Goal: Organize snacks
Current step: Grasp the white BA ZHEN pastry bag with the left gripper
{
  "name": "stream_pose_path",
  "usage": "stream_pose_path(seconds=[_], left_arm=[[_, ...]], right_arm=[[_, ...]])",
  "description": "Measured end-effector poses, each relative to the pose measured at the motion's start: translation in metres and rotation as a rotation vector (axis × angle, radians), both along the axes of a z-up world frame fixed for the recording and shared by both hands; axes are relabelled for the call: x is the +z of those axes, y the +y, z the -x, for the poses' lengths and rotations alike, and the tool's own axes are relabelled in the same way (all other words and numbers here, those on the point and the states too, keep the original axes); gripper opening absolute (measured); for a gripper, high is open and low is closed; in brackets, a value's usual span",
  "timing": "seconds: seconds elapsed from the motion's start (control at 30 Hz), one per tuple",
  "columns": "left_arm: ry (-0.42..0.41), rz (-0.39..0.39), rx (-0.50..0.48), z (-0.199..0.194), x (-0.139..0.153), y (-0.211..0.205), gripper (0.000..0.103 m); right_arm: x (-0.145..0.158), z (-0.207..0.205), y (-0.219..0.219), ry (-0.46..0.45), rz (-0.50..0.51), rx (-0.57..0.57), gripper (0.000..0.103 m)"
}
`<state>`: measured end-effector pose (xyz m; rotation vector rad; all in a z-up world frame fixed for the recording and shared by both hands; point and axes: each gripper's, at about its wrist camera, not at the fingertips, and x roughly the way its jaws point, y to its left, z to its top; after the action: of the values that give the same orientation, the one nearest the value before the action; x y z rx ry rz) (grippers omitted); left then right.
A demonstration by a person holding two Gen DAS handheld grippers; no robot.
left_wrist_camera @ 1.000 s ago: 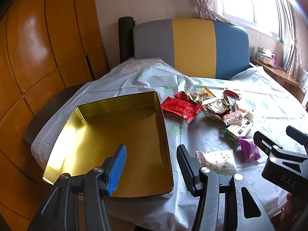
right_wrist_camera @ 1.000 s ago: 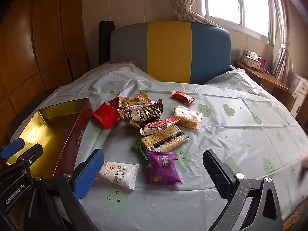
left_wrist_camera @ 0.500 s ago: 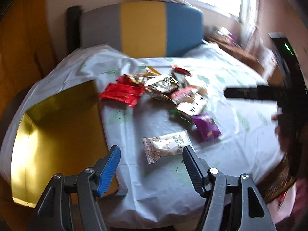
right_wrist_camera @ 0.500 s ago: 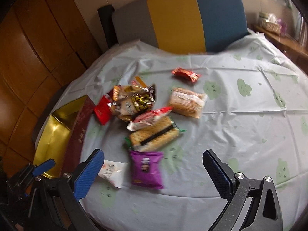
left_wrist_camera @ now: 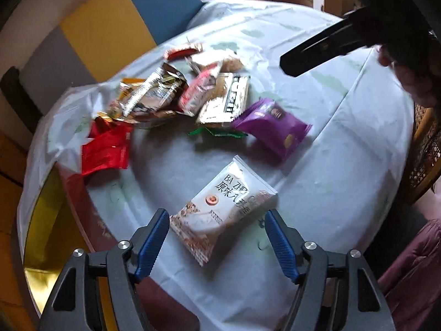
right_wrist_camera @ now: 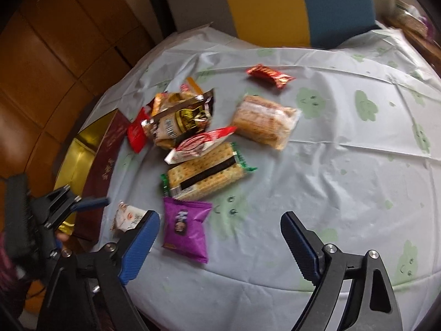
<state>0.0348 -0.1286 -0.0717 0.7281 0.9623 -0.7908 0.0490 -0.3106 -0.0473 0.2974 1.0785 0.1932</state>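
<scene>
My left gripper (left_wrist_camera: 215, 218) points down over a white snack packet (left_wrist_camera: 223, 209). Its jaws are opening, and the packet lies flat between the blue pads, untouched. My right gripper (right_wrist_camera: 219, 216) hovers above a purple packet (right_wrist_camera: 184, 226), which lies between the jaws near the left pad; these jaws are closing but are still wide apart. A pile of snacks sits further back, including a cracker pack (right_wrist_camera: 206, 173), a wafer pack (right_wrist_camera: 264, 121) and a red packet (left_wrist_camera: 106, 149). The gold tin (left_wrist_camera: 41, 220) stands open at the left table edge.
A pale cloth with green prints covers the round table (right_wrist_camera: 344, 165). A small red bar (right_wrist_camera: 268, 75) lies apart from the pile. A grey, yellow and blue chair back (right_wrist_camera: 275, 5) stands behind, and a wicker chair (left_wrist_camera: 427, 151) at the right. The left gripper (right_wrist_camera: 82, 201) appears beside the tin.
The left gripper swung from over the tin to the white packet, rolled, dipped down, and its jaws widened. The right gripper tilted down nearer the purple packet, and its jaws narrowed a little.
</scene>
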Motion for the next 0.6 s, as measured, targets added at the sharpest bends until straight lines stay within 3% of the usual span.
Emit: stream_pose_path(seconds=[0.23, 0.3, 0.37, 0.47, 0.6], left_arm=[[0.057, 0.016, -0.019, -0.012, -0.007, -0.002, 0.073], [0.089, 0.046, -0.014, -0.014, -0.008, 0.000, 0.067], [0.146, 0.101, 0.008, -0.017, -0.008, 0.006, 0.053], [0.118, 0.139, 0.022, -0.009, -0.006, 0.012, 0.036], [0.120, 0.205, 0.071, 0.001, 0.000, 0.026, 0.034]], right_arm=[[-0.007, -0.002, 0.015, 0.005, -0.013, 0.053, 0.086], [-0.009, -0.003, 0.019, 0.010, -0.018, 0.058, 0.083], [-0.013, -0.004, 0.024, 0.021, -0.019, 0.063, 0.079], [-0.019, -0.006, 0.031, 0.040, -0.006, 0.068, 0.073], [-0.022, -0.006, 0.042, 0.035, 0.004, 0.053, 0.069]])
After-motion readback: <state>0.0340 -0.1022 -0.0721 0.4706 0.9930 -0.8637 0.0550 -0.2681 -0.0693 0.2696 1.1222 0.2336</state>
